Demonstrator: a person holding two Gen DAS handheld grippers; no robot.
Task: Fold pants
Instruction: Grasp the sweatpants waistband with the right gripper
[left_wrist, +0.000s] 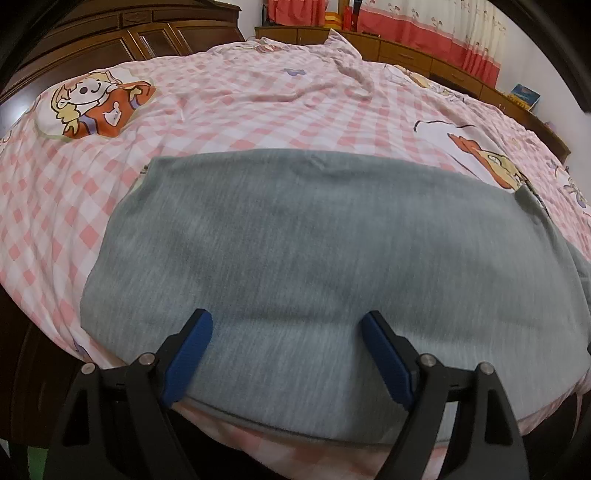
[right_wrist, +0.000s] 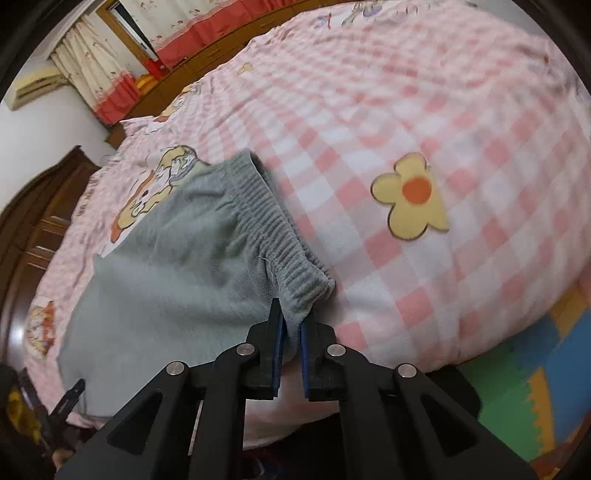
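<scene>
Grey knit pants (left_wrist: 314, 258) lie spread flat across a pink checked bedsheet (left_wrist: 229, 107) near the bed's front edge. My left gripper (left_wrist: 286, 325) hovers open just above their near part, blue pads wide apart, with cloth below them and nothing pinched. In the right wrist view the pants (right_wrist: 177, 258) show their ribbed elastic waistband (right_wrist: 273, 225) running towards me. My right gripper (right_wrist: 293, 317) is shut on the near corner of that waistband, lifting it slightly off the sheet.
The bed fills both views, printed with cartoon figures (left_wrist: 92, 103) and a yellow flower (right_wrist: 410, 195). Dark wooden wardrobes (left_wrist: 129, 37) stand at the left, a low wooden cabinet (left_wrist: 424, 55) behind the bed. Coloured foam floor mats (right_wrist: 535, 376) lie beyond the bed's right edge.
</scene>
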